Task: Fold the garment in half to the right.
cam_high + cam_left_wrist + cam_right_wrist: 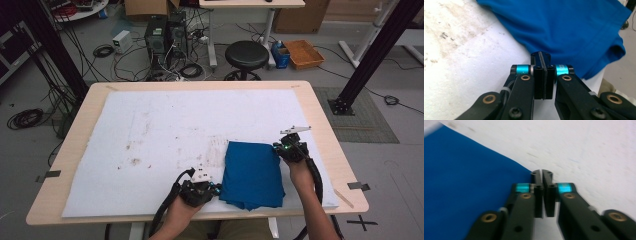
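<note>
1. A blue cloth (252, 174) is seen folded into a compact rectangle on the white sheet (165, 130) that covers the bench (320, 115), at the near right part of it, close to the person's edge.
2. The folding is judged to be largely done: several layers are stacked, though the near corner looks loose and slightly uneven in the left gripper view.
3. The left tongs (212, 187) are held just beside the cloth's near left edge, with the jaws pressed together and nothing between them.
4. The right tongs (278, 148) are held at the cloth's far right corner; their jaws are together too, and no fabric is seen pinched in the right gripper view.
5. What is left is judged to be small: perhaps a last fold or a straightening of the ragged near corner, for which a fresh grip on an edge would be needed.
</note>
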A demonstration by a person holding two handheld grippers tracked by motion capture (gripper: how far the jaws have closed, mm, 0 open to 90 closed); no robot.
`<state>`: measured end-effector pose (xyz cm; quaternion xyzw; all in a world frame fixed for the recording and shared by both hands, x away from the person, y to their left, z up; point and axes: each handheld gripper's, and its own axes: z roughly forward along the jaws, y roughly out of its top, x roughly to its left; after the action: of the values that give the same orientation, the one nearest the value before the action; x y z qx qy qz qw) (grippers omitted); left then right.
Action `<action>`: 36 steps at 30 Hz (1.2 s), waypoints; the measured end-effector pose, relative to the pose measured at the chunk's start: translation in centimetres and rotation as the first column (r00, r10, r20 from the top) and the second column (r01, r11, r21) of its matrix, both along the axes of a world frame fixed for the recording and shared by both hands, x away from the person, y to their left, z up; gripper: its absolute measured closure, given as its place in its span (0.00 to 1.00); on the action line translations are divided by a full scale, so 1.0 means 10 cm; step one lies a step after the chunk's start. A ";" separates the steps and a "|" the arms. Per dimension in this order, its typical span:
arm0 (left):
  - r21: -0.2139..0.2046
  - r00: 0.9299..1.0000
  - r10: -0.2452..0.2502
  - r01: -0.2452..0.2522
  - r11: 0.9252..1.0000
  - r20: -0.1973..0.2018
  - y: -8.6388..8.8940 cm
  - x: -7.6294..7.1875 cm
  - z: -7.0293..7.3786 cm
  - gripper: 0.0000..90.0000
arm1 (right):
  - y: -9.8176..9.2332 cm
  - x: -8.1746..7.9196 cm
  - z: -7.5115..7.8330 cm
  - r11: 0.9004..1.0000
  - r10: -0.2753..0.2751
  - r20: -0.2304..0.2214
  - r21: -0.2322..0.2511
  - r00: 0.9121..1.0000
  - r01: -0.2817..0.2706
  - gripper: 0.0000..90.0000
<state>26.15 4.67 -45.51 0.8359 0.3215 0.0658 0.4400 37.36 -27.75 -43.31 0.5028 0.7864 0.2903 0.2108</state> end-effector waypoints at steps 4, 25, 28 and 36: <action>0.005 1.000 0.001 -0.001 1.000 -0.001 0.00 -0.01 0.01 1.00 | -0.13 0.01 -0.02 0.998 -0.058 0.031 -0.003 0.998 0.058 0.97; 0.007 0.999 0.017 -0.017 1.000 -0.032 -0.06 -0.01 0.03 0.99 | -0.10 -0.67 0.11 0.988 0.132 0.048 0.075 0.990 -0.135 0.80; -0.006 1.000 0.004 -0.004 1.000 -0.024 -0.05 -0.02 0.03 0.99 | -0.06 -0.87 0.14 0.973 0.216 0.014 0.085 0.976 -0.216 0.87; 0.011 1.000 0.003 -0.002 1.000 -0.021 -0.04 -0.04 0.03 0.99 | -0.12 -1.10 0.00 0.959 0.284 -0.051 -0.007 0.957 -0.285 0.98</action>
<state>25.79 4.27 -45.24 0.8386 0.3267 0.0595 0.4318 26.40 -28.91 -43.33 0.3901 0.8575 0.2995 0.1510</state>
